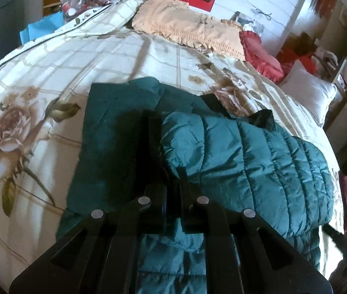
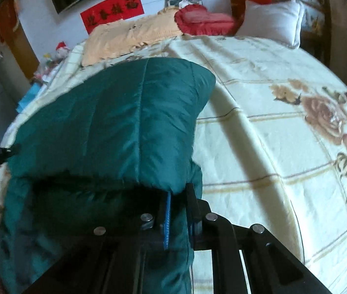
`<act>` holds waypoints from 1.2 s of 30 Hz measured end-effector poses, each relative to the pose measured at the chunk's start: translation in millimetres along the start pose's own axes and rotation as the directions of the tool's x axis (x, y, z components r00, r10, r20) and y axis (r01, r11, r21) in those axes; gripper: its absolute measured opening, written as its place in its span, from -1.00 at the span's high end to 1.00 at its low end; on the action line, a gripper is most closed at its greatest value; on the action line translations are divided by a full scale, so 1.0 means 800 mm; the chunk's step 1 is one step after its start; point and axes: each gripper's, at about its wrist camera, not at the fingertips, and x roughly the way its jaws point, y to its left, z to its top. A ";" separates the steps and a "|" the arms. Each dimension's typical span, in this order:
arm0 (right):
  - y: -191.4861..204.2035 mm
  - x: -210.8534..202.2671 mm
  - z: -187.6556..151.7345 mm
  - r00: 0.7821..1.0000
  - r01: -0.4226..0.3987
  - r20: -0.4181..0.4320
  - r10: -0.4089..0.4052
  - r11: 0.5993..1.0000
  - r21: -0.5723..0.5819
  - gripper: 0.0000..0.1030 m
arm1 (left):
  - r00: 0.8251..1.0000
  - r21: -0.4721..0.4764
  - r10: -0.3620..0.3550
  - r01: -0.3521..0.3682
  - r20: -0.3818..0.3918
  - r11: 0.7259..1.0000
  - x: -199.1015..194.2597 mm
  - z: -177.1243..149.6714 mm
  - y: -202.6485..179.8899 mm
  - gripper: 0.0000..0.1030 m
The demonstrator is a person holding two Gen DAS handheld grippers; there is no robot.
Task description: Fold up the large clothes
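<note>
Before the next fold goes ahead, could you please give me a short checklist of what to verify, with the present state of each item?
1. Left gripper shut on the teal padded jacket: ok, fabric sits between its fingers.
2. Right gripper shut on the jacket: ok, a teal edge is pinched there.
3. Both grips on matching corners: cannot tell, each view shows only its own grip.
4. Bedspread beyond the jacket free for laying it down: ok.
5. Orange pillow and red pillow clear of the jacket: ok, near the wall.
6. Jacket lying smooth: not ok, bunched with a dark lining showing.
</note>
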 end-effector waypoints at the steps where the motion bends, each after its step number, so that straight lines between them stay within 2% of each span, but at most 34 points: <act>1: -0.006 -0.011 0.003 1.000 -0.010 0.018 0.009 1.000 0.027 0.80 | 1.000 0.005 0.000 0.000 0.003 1.000 -0.002 0.001 0.001 0.87; 4: -0.008 -0.046 0.015 0.991 -0.013 0.136 0.003 0.997 0.076 0.75 | 1.000 0.000 -0.002 0.002 -0.003 1.000 0.001 -0.001 0.005 0.87; 6: 0.006 -0.050 0.032 0.986 -0.038 0.166 0.027 0.997 0.061 0.72 | 1.000 -0.011 0.001 -0.001 -0.010 1.000 0.004 -0.003 0.005 0.87; 9: 0.039 -0.022 0.063 0.987 -0.092 0.135 0.091 0.996 0.004 0.72 | 1.000 -0.014 0.007 -0.007 -0.008 1.000 0.006 -0.002 0.004 0.87; 13: 0.065 0.027 0.099 0.991 -0.103 0.084 0.107 0.993 -0.052 0.72 | 1.000 -0.013 0.021 -0.021 0.000 1.000 0.009 0.004 0.004 0.87; 16: 0.053 0.065 0.109 0.997 -0.036 0.062 0.036 0.999 0.002 0.72 | 1.000 -0.010 0.021 -0.021 -0.003 1.000 0.014 0.006 0.005 0.87; 19: 0.034 0.104 0.097 0.999 -0.048 0.012 0.047 0.996 0.072 0.72 | 1.000 0.000 0.021 -0.021 -0.002 1.000 0.020 0.005 0.001 0.87; 21: 0.042 0.104 0.094 0.999 -0.015 0.043 0.013 0.999 0.048 0.72 | 0.999 0.011 0.037 -0.037 0.009 0.999 0.019 0.005 -0.002 0.87; 24: 0.050 0.090 0.098 0.999 0.014 0.029 -0.015 1.000 0.020 0.72 | 1.000 -0.003 0.029 -0.029 0.005 1.000 0.013 0.007 0.002 0.87; 28: 0.055 0.046 0.092 0.996 -0.042 0.083 0.041 0.999 0.016 0.71 | 0.998 -0.058 -0.056 0.057 0.012 0.997 -0.012 0.015 0.018 0.87; 29: 0.060 0.037 0.091 0.995 -0.051 0.091 0.050 0.999 0.001 0.58 | 0.998 -0.062 -0.067 0.068 0.017 0.996 -0.018 0.017 0.019 0.87; 30: 0.064 0.029 0.087 0.993 -0.056 0.099 0.057 0.998 -0.016 0.25 | 0.997 -0.060 -0.071 0.072 0.026 0.996 -0.026 0.020 0.020 0.79; 32: 0.076 0.018 0.077 0.991 -0.072 0.107 0.076 0.996 -0.044 -0.06 | 0.997 -0.046 -0.066 0.068 0.050 0.997 -0.042 0.023 0.017 0.55; 34: 0.089 0.017 0.067 0.993 -0.077 0.089 0.083 0.994 -0.074 -0.06 | 0.992 -0.040 -0.063 0.068 0.109 0.997 -0.064 0.022 0.015 -0.17; 36: 0.100 0.017 0.058 0.993 -0.081 0.080 0.089 0.993 -0.089 -0.06 | 0.982 -0.040 -0.060 0.068 0.178 0.997 -0.081 0.019 0.013 -0.34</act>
